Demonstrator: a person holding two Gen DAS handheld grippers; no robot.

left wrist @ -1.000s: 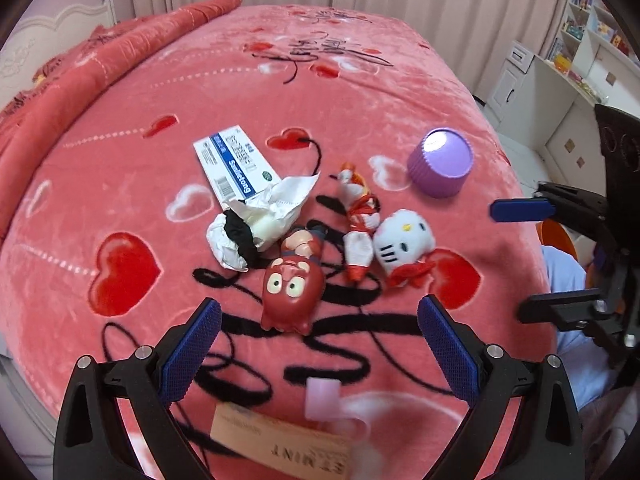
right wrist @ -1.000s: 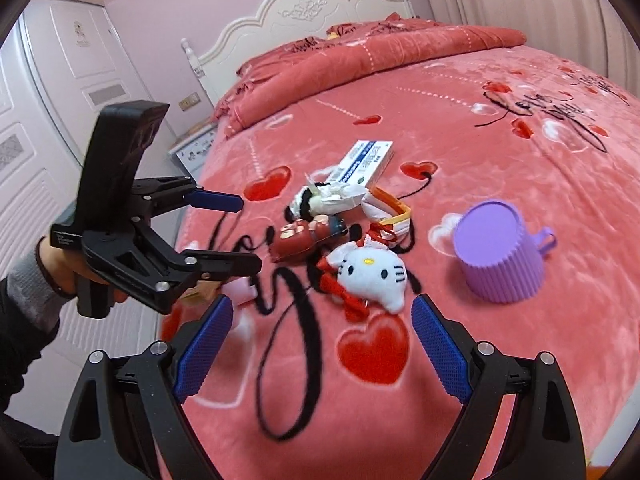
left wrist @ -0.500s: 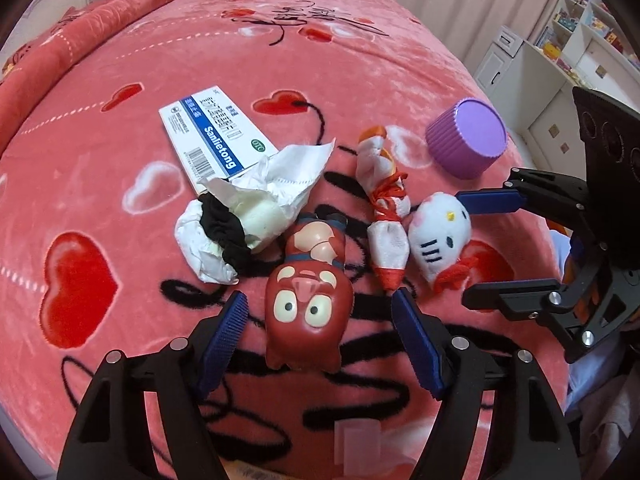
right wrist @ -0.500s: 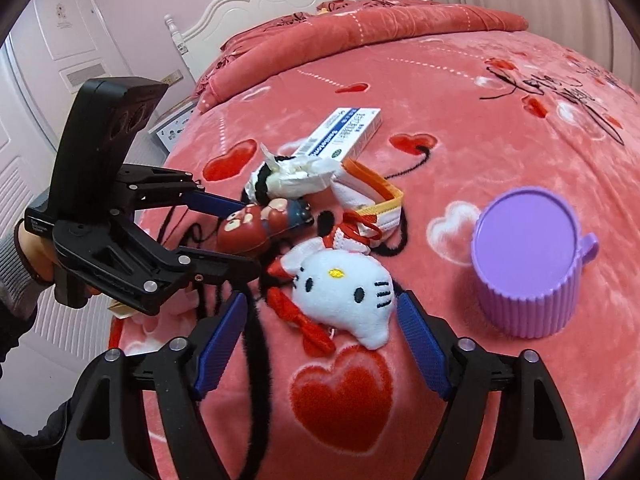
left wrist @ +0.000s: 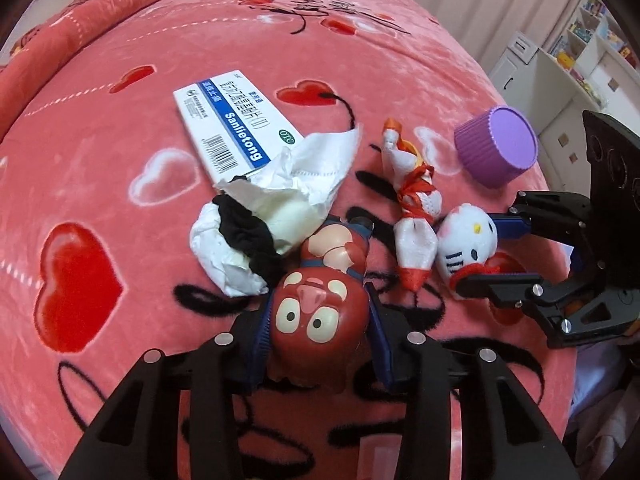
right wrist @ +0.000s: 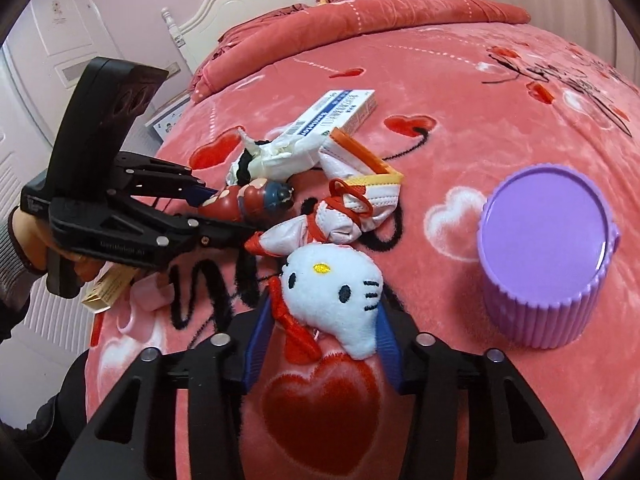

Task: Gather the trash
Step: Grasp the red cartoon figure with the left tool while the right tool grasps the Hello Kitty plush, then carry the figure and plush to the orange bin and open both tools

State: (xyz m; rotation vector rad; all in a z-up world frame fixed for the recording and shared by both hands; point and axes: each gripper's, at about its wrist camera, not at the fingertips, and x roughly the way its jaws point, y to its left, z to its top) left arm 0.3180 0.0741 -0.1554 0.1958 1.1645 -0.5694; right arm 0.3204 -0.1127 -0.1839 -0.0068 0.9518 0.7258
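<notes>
Both grippers have dropped toward the pink bed since a second ago. The left gripper is closing round the red figurine; the right gripper closes round the white plush. This looks like the grasping step; next, firm holds and a clean lift clear of the crumpled tissue.

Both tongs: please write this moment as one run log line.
left tongs: closing on red figurine | right tongs: closing on white cat plush | bed: trash untouched

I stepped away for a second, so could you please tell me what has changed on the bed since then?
Both came down: the left hand-held gripper is closing around the red figurine, the right hand-held gripper around the white cat plush. The tissue, medicine box and purple cup stayed put.
</notes>
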